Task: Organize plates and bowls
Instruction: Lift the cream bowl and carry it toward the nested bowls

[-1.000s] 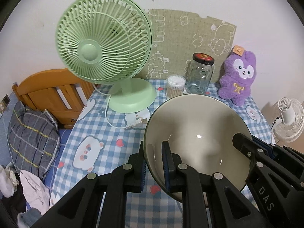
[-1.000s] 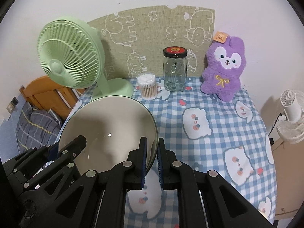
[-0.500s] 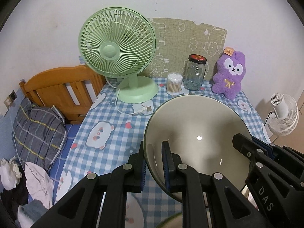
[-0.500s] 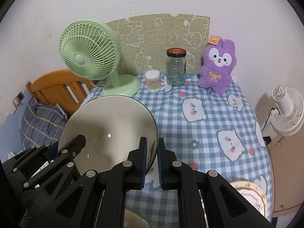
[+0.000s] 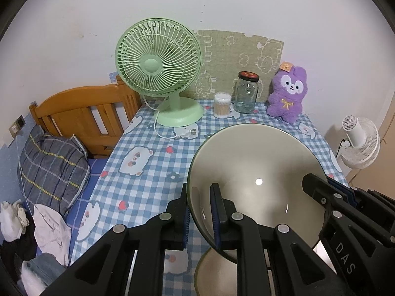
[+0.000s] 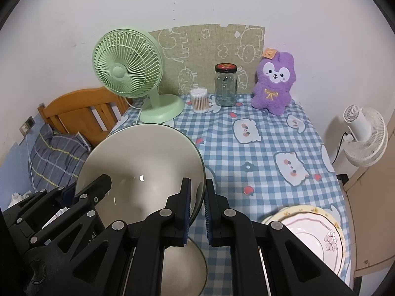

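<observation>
A large cream bowl with a dark green rim (image 5: 256, 175) (image 6: 140, 165) is held in the air between both grippers. My left gripper (image 5: 200, 212) is shut on the bowl's left rim. My right gripper (image 6: 197, 209) is shut on its right rim. A second cream bowl (image 5: 214, 271) (image 6: 182, 264) sits on the table right below the held one, mostly hidden by the fingers. A stack of pale plates with yellow and pink edges (image 6: 318, 231) lies at the table's near right.
The table has a blue checked cloth (image 6: 261, 148). At its back stand a green fan (image 5: 160, 74), a cotton swab tub (image 5: 222, 104), a glass jar (image 5: 246, 92) and a purple plush rabbit (image 5: 287, 96). A wooden bed with bedding (image 5: 74, 123) is at the left, a white fan (image 6: 365, 140) at the right.
Both grippers have pulled back and up with the bowl still clamped. The back-of-table things look farther away, and the second bowl and the plates have come into view below.
</observation>
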Action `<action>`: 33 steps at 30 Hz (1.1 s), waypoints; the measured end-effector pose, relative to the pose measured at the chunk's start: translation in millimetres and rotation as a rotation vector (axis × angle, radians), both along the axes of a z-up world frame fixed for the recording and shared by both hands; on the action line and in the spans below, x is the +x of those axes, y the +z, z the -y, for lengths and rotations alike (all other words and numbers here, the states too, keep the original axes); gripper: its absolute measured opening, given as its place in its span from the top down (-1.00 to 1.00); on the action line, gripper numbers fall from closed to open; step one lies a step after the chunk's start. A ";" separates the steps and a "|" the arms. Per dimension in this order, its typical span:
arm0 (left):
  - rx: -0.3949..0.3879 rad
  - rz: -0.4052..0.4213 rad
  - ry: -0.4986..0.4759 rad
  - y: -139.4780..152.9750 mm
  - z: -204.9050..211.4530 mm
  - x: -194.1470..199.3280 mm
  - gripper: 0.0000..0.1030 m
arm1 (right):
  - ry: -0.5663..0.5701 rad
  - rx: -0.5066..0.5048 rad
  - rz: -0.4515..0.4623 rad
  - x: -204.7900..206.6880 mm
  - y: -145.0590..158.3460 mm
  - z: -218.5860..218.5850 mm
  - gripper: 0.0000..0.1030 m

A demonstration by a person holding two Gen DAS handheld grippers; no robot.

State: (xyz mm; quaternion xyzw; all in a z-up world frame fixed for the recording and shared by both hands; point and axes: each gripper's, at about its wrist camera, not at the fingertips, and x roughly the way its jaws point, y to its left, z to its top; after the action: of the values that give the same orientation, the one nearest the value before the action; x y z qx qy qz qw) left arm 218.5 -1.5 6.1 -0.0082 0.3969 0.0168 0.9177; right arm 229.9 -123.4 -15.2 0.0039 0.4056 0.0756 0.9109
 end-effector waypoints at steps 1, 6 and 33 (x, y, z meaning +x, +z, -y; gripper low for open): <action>0.000 0.003 -0.001 0.2 -0.1 -3.5 0.75 | -0.001 0.000 0.003 -4.6 0.1 0.2 0.76; 0.004 0.012 -0.003 -1.8 0.3 -19.1 0.75 | -0.007 0.006 0.011 -22.3 -2.2 1.7 0.76; 0.007 -0.068 -0.034 -64.2 5.7 -24.7 1.00 | 0.014 -0.025 -0.087 -42.0 -64.8 1.5 0.78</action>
State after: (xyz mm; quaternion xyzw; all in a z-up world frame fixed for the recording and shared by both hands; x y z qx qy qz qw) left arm 193.8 -7.2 -58.1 0.0025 0.4277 0.0030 0.9039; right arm 187.9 -124.9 -80.0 -0.0070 0.4458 0.0769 0.8918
